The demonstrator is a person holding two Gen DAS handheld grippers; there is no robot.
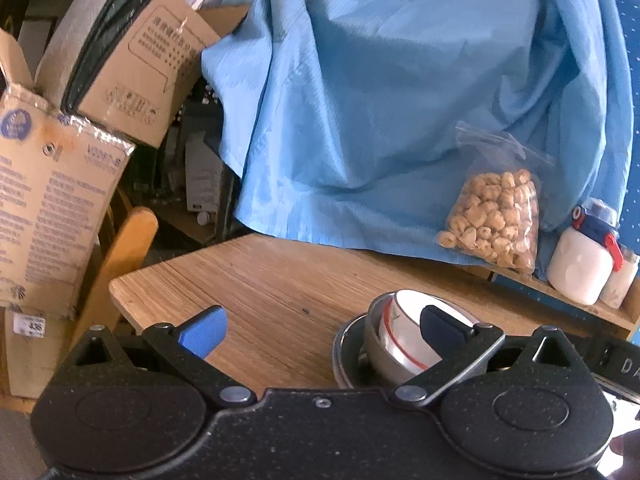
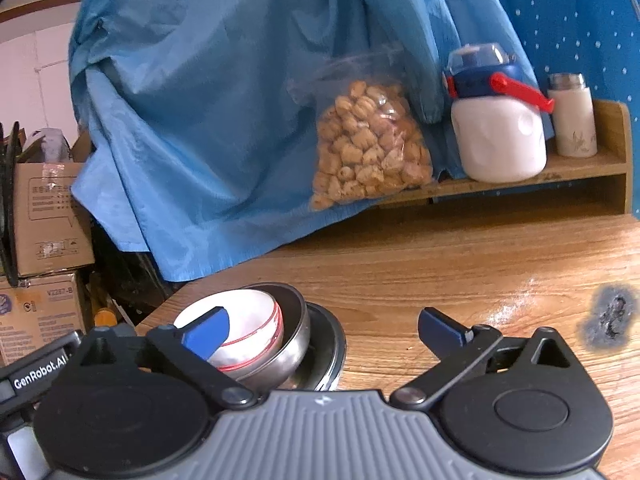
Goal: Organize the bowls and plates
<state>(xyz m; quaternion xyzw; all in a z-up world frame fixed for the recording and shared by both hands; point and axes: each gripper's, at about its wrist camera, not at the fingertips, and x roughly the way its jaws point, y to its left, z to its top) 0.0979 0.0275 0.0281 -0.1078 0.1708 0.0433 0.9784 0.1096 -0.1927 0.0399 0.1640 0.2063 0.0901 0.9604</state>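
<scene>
Right wrist view: a round white ceramic bowl nests in a shiny steel bowl on a dark plate, wood-grain table; right gripper and left gripper gape wide, empty.

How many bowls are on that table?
2. A white bowl with red stripes sits inside a metal bowl, and both sit on a dark plate near the table's left corner. Another bowl could be hidden under them.

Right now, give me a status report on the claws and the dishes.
Left claw open, empty. Right claw open, empty. White bowl nested in steel bowl on plate. Nothing blocking.
</scene>
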